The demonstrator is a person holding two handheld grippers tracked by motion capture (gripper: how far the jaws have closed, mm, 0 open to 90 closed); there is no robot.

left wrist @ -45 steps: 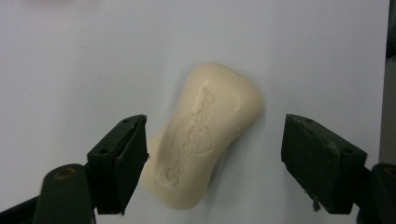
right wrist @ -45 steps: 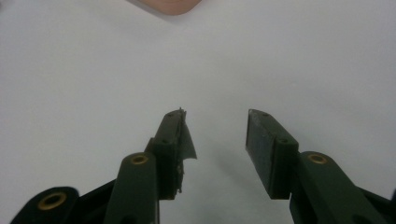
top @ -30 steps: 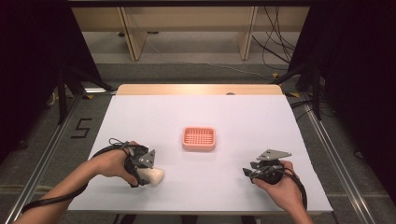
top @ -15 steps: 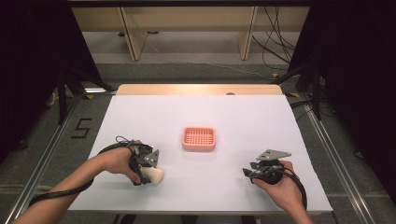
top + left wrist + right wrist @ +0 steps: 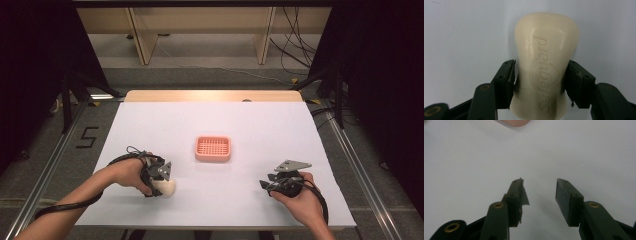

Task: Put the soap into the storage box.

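A cream bar of soap (image 5: pixel 546 50) with raised lettering lies on the white table near its front left. My left gripper (image 5: pixel 540 62) has just been closing its jaws, and both pads now press the bar's sides. The high view shows the same soap (image 5: pixel 166 187) under my left gripper (image 5: pixel 159 179), held by a hand. A pink slotted soap dish (image 5: pixel 213 148) sits at the table's middle, apart from both grippers. Near the front right, my right gripper (image 5: pixel 264 185) rests on the table; its jaws stand open with nothing between them (image 5: pixel 539 182).
The white table top (image 5: pixel 260 125) has a wooden strip along its far edge. A corner of the pink dish (image 5: pixel 515 122) shows ahead of the right gripper. Metal rails and dark curtains flank the table. Cables trail from both grippers.
The left gripper's jaws have closed onto the soap bar, which lay between them before. The right hand and gripper have stayed where they were.
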